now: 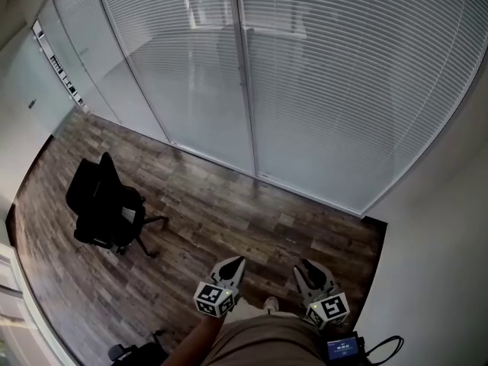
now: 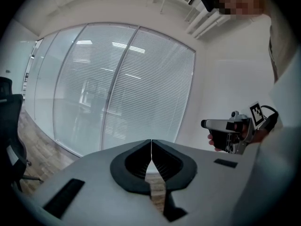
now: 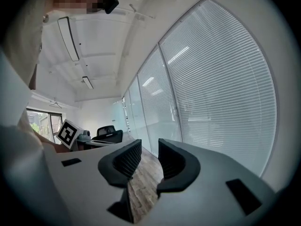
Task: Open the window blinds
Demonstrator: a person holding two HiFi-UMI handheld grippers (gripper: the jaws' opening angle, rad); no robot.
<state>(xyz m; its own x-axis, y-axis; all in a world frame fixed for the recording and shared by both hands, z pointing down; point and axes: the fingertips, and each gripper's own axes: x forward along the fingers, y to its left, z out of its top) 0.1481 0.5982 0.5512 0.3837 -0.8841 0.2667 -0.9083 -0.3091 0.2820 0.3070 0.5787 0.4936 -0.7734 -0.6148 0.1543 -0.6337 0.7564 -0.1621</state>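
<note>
Left tool (image 2: 151, 147) pressed together, empty | right tool (image 3: 149, 157) spread, empty | step: approach closed white slatted window blinds (image 1: 328, 90) | tip: find their control first, none visible yet

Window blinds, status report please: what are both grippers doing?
Left gripper shut, empty; right gripper open, empty. White slatted window blinds down, untouched, ahead. Black office chair off left, nothing in the way.

Black office chair (image 1: 103, 202), wood floor (image 1: 221, 212)
</note>
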